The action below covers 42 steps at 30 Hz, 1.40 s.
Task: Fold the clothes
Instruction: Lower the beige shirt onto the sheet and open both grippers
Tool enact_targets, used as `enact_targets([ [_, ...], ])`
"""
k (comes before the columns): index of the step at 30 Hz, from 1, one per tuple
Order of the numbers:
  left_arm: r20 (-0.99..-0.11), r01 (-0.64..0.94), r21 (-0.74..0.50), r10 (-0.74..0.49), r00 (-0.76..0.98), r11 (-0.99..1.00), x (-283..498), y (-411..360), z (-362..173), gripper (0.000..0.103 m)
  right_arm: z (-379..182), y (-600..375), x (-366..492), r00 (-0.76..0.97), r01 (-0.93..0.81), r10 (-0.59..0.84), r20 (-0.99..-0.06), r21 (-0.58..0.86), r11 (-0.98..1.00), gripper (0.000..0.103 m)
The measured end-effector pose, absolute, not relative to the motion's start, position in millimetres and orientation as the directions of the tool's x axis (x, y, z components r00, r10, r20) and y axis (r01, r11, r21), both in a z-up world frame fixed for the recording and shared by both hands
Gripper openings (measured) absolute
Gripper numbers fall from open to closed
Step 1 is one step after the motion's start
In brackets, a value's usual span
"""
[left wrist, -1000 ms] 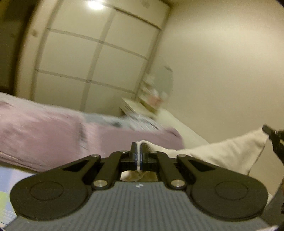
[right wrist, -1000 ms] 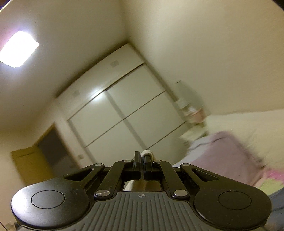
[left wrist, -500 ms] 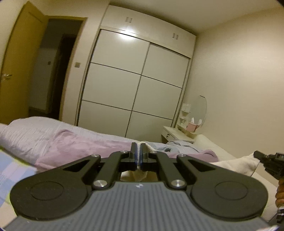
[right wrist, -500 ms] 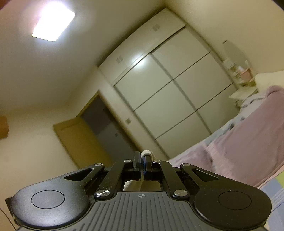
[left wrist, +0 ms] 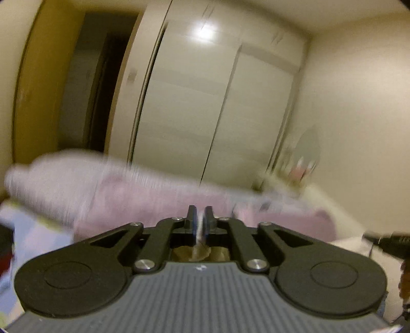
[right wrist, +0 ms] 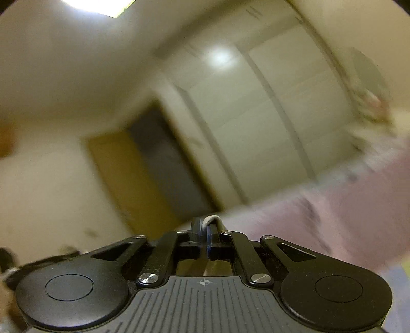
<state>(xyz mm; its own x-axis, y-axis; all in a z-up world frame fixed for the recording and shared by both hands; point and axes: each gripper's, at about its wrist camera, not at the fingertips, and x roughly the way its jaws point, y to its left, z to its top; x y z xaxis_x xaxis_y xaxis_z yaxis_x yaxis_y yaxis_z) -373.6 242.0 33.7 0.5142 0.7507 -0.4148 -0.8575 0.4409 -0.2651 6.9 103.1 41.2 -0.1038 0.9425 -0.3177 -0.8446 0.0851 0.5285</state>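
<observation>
Left wrist view looks up and across a bedroom, heavily blurred: a tall white wardrobe (left wrist: 217,102) with sliding doors fills the far wall, an open doorway (left wrist: 84,84) stands to its left, and a bed (left wrist: 159,194) spread with pink and pale covers runs across the middle. Right wrist view is tilted and shows the same wardrobe (right wrist: 269,123), the doorway (right wrist: 159,164) and the pink bed cover (right wrist: 358,205) at the right edge, with a ceiling light (right wrist: 100,5) at the top. Both tongs are raised above the bed. The left gripper (left wrist: 200,217) has its jaws nearly together, pinching a thin edge of pale cloth (left wrist: 200,230) that hangs down behind them. The right gripper (right wrist: 205,228) is likewise closed to a sliver, with a small loop of the pale cloth (right wrist: 211,219) poking up between its tips. Most of the garment is out of sight below the tongs; a pale stretch by the other tong at the right edge of the left view may be part of it. Judging by this, the step in hand is lifting the garment by two points to spread it. To do it well, both pinches should hold firm, the hands should stay level and apart so the cloth hangs flat, and it should be lowered onto the bed smoothly.
</observation>
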Motion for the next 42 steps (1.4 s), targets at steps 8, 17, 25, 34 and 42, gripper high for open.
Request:
enact_targets([
  [8, -0.739, -0.953, -0.176, 0.606, 0.294, 0.248, -366.4, 228.2, -86.1, 0.025, -76.3, 136.8, -5.9, -0.032, -0.867, 0.657, -0.753, 0.348, 0.357, 0.057],
  [17, -0.923, -0.987, -0.086, 0.363, 0.131, 0.138, -376.6, 137.0, -175.3, 0.025, -152.2, 48.1, -19.2, -0.044, -0.894, 0.420, -0.906, 0.223, 0.388, 0.057],
  [25, -0.929, -0.975, 0.040, 0.369, 0.044, 0.218, -341.3, 71.6, -170.8, 0.028, -177.8, 15.2, -43.6, -0.079, -0.926, 0.345, -0.935, 0.197, 0.322, 0.057],
  [34, -0.890, -0.977, 0.048, 0.454, 0.052, 0.207, -338.2, 52.1, -136.0, 0.030, -175.7, 11.0, -47.7, -0.073, -0.941, 0.385, -0.920, 0.192, 0.279, 0.057],
  [42, -0.855, -0.983, -0.010, 0.508, 0.103, 0.183, -366.3, 77.9, -126.3, 0.036, -167.5, 24.2, -38.9, -0.012, -0.929, 0.431, -0.902, 0.170, 0.330, 0.057],
])
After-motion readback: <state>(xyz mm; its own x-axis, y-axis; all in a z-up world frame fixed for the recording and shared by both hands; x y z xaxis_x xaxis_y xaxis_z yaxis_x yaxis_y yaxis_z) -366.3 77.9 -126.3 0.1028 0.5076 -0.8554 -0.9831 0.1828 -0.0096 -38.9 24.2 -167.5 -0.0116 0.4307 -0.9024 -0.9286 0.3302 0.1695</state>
